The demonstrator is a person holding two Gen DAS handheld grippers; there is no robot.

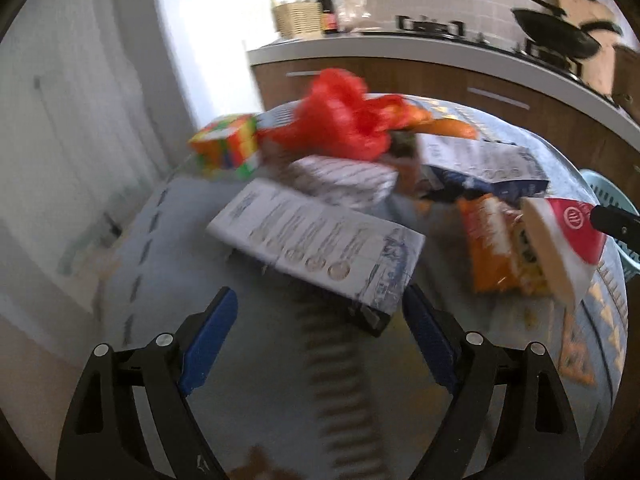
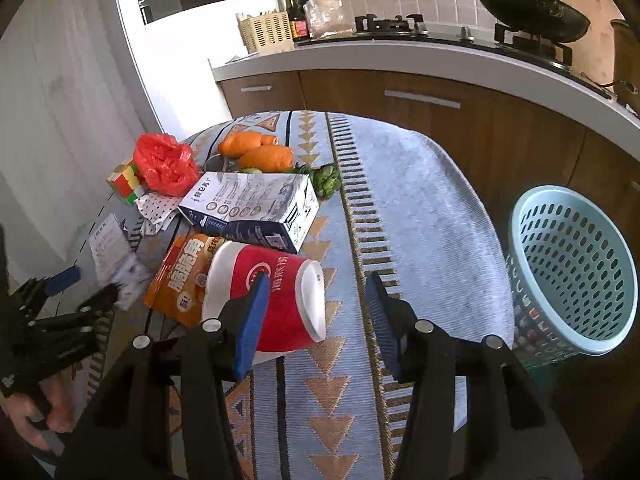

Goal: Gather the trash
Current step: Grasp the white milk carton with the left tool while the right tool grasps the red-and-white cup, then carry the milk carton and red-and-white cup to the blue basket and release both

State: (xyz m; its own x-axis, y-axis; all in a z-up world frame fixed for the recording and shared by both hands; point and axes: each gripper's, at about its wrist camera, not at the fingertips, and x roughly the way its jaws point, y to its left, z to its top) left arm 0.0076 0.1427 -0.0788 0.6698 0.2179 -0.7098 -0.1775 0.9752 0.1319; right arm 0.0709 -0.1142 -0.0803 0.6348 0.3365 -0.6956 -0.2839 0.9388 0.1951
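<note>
A red and white paper cup (image 2: 276, 300) lies on its side on the patterned tablecloth (image 2: 420, 208); it also shows in the left wrist view (image 1: 560, 248). My right gripper (image 2: 316, 312) is open, its left finger over the cup, empty. My left gripper (image 1: 320, 320) is open and empty, just before a flat white carton (image 1: 316, 248). Behind lie an orange snack bag (image 2: 176, 284), a larger white and blue carton (image 2: 252, 208), a red plastic bag (image 2: 166, 164) and crumpled dotted paper (image 2: 156, 208).
A pale blue perforated basket (image 2: 576, 272) stands at the table's right edge. A colour cube (image 2: 124, 180), orange carrots (image 2: 264, 156) and green vegetables (image 2: 328, 180) lie at the back. Beyond is a kitchen counter (image 2: 400, 60) with a wok (image 2: 532, 8).
</note>
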